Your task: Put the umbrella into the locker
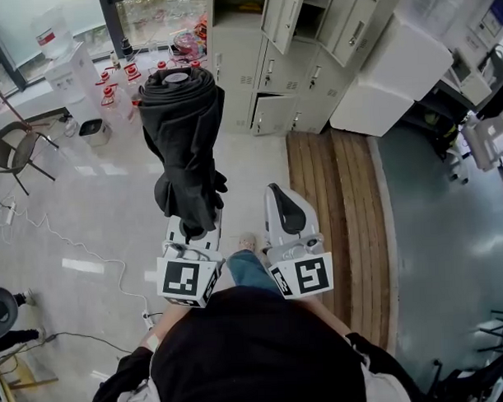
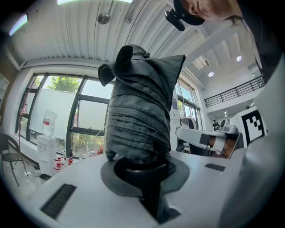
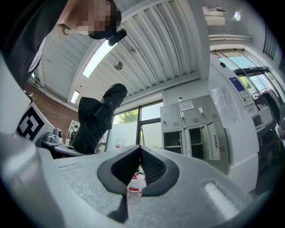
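Risk, at the grip: I judge the likeliest failure is the black folded fabric umbrella (image 2: 140,120) tipping or sliding out of the left gripper (image 2: 144,171). Only its narrow round base is pinched, while the bulky, loosely bunched canopy stands tall above it.
Risk, at the door: loose folds could catch on a compartment edge. Carried upright, the umbrella may not fit a low opening, so I would probably have to lay it over first.
Left fingers (image 2: 116,180): narrow, clamped on the umbrella's dark round lower end; they touch nothing else.
Right fingers (image 3: 156,171): the right gripper (image 3: 140,167) is closed pad to pad and holds nothing. Only distant floor and bottles show through the slit below.
Umbrella: upright on the left gripper, at the left of the head view, out in the open room and well apart from the lockers.
Lockers: a bank of pale grey metal lockers (image 1: 272,72) stands ahead across the light floor (image 1: 95,210), with several doors swung open.
Surroundings: a white water dispenser (image 1: 70,79) by the window at the left; a strip of brown wooden planks (image 1: 334,201) to the right.
Stage: carrying, I judge; nothing is stowed yet.
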Available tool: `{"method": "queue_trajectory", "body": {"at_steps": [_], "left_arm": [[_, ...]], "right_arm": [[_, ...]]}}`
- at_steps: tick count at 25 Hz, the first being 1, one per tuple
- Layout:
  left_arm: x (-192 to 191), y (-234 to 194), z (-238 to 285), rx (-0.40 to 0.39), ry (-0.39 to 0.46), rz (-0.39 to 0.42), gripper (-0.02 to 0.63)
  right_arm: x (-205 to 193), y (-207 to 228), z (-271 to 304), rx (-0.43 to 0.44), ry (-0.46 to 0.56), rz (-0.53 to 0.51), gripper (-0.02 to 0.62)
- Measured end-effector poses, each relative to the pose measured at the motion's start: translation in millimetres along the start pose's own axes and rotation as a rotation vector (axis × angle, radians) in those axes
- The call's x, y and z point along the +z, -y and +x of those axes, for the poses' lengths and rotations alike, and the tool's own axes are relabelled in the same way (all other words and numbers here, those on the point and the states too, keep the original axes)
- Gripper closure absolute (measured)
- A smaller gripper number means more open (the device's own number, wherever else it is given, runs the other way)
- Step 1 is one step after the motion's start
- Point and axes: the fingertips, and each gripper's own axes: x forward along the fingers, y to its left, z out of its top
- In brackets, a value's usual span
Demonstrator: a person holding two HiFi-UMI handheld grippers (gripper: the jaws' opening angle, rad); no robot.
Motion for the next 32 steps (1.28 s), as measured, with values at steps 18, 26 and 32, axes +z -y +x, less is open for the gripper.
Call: {"method": "queue_trajectory", "body": {"at_steps": [18, 26, 32], "left_arm": [[13.0, -55.2, 189.4, 0.059, 0.023, -0.006, 0.56], [0.4, -69.4, 222.5, 0.092, 0.04, -0.016, 0.56], [4.1, -75.6, 255.9, 0.103, 0.012, -0.012, 0.56]], "right_arm": [[-38.3, 135.5, 156.7, 0.064, -0.008, 0.006, 0.591], [-62.6, 158.1, 183.4, 0.091, 0.002, 0.009, 0.592], [-69.6, 184.9, 208.9, 0.095, -0.017, 0.039, 0.592]]}}
